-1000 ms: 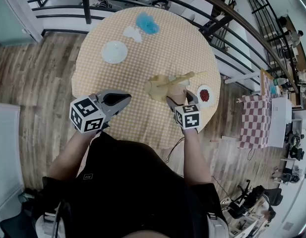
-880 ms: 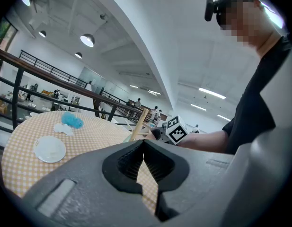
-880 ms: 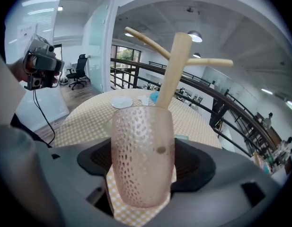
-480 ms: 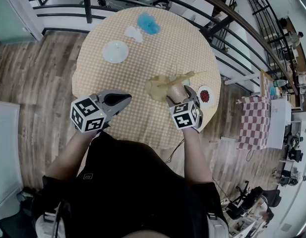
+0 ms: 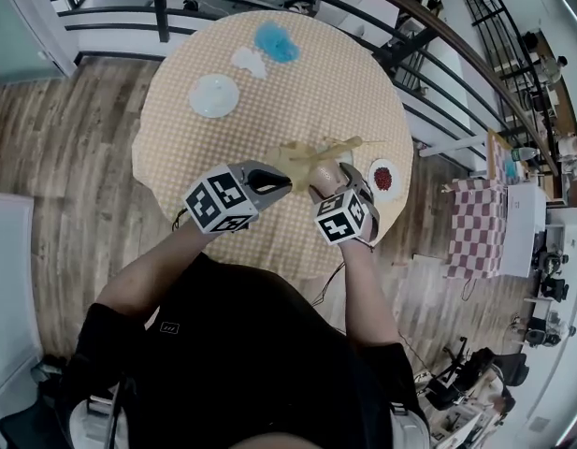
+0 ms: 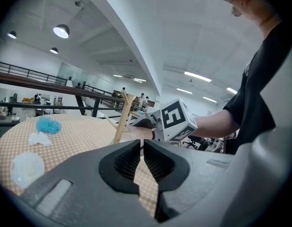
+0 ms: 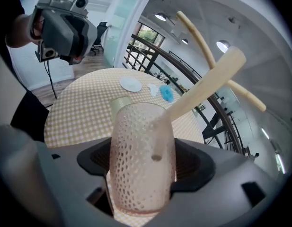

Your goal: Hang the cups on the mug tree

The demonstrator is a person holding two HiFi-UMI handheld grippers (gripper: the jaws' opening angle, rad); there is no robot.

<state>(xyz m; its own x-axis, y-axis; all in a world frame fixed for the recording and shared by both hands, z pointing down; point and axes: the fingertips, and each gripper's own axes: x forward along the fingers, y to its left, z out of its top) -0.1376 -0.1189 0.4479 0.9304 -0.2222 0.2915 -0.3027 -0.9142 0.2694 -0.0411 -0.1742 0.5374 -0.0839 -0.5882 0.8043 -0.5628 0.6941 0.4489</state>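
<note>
The wooden mug tree (image 5: 318,152) stands near the table's front right edge, with slanted pegs. My right gripper (image 5: 338,180) is shut on a pinkish dimpled glass cup (image 7: 142,164). One peg (image 7: 202,86) of the tree reaches into the cup's mouth. A pale yellow-green cup-like shape (image 7: 119,103) shows just behind the held cup. My left gripper (image 5: 286,183) hovers just left of the tree, jaws shut and empty; in the left gripper view it (image 6: 142,148) faces the tree (image 6: 122,119) and the right gripper's marker cube (image 6: 176,119).
The round checked table (image 5: 297,92) bears a white dish (image 5: 214,95), a white scrap (image 5: 249,61) and a blue object (image 5: 277,42) at its far side. A small dish with red contents (image 5: 383,178) lies right of the tree. Black railing runs behind the table.
My left gripper has swung right, from the table's front left edge to beside the mug tree. The right gripper stayed in place and rolled with the cup.
</note>
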